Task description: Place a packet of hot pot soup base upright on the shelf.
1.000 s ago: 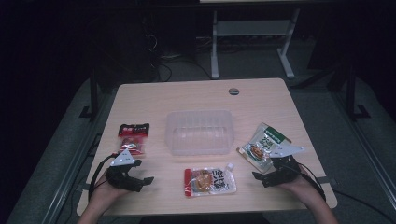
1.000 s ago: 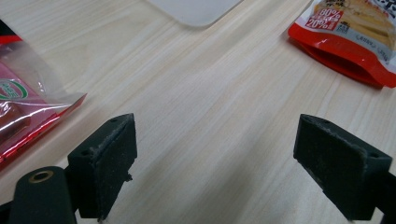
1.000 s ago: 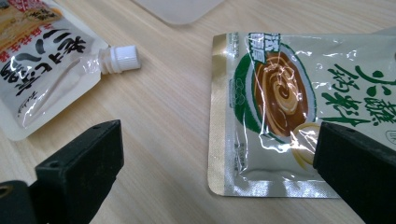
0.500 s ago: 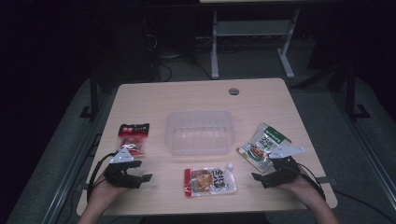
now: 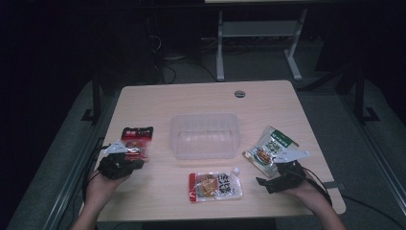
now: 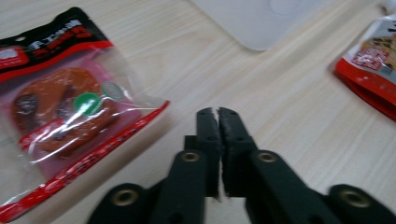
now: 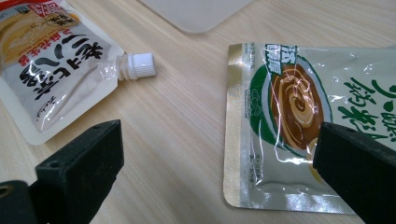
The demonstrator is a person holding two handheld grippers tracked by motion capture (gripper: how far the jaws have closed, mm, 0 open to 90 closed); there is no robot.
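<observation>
My left gripper [image 5: 136, 163] [image 6: 217, 114] is shut with nothing in it, its tips just right of a red and black snack packet [image 5: 135, 140] [image 6: 65, 107] lying flat on the table. My right gripper [image 5: 262, 181] [image 7: 219, 154] is open wide, low over the table. Its right jaw hangs over the near edge of a green and white soup pouch [image 5: 268, 149] [image 7: 303, 107]. A spouted pouch with a white cap [image 5: 215, 185] [image 7: 51, 65] lies to its left. A clear plastic tub [image 5: 205, 135] stands in the middle of the table.
The light wood table [image 5: 191, 100] has a round cable port [image 5: 240, 93] near its far edge. A white desk frame [image 5: 258, 33] stands on the dark floor beyond. Cables trail from both grippers off the table's sides.
My left gripper has shifted slightly forward and right, toward the red packet's lower edge. The right gripper and the packets stay where they were.
</observation>
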